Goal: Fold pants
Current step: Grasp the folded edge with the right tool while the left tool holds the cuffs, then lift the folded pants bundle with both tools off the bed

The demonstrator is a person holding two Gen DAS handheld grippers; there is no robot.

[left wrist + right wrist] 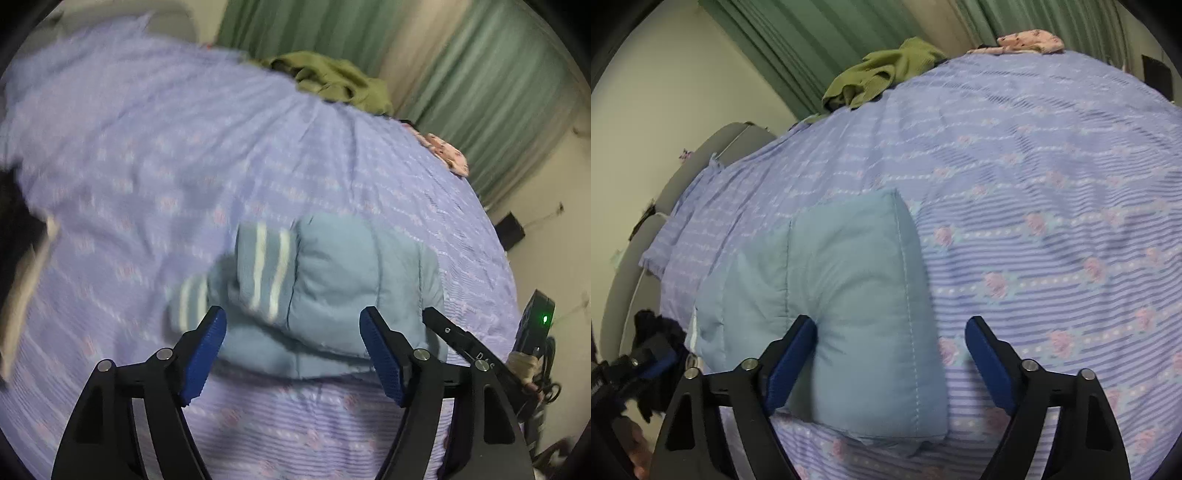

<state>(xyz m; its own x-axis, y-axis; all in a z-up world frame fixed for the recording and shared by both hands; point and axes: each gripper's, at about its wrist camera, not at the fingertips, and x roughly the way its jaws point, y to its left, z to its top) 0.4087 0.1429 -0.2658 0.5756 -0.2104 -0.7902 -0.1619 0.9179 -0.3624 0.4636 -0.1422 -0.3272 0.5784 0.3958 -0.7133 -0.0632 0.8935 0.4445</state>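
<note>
Pants point(332, 295), light blue and folded into a padded bundle, lie on the bed point(184, 147). Only the left wrist view shows their white-striped cuffs; the right hand-held gripper's point(890, 354) view shows plain stitched panels. Both hand-held grippers point(293, 343) gape wide, gripping nothing. No legible writing.

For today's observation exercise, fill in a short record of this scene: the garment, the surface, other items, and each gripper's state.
garment: light blue padded pants, folded into a compact bundle, white stripes at one end
surface: purple floral bedspread
other items: green garment and pink cloth at the far edge
left gripper: fingers open, hovering over the bundle
right gripper: fingers open, holding nothing
backdrop: green curtains
</note>
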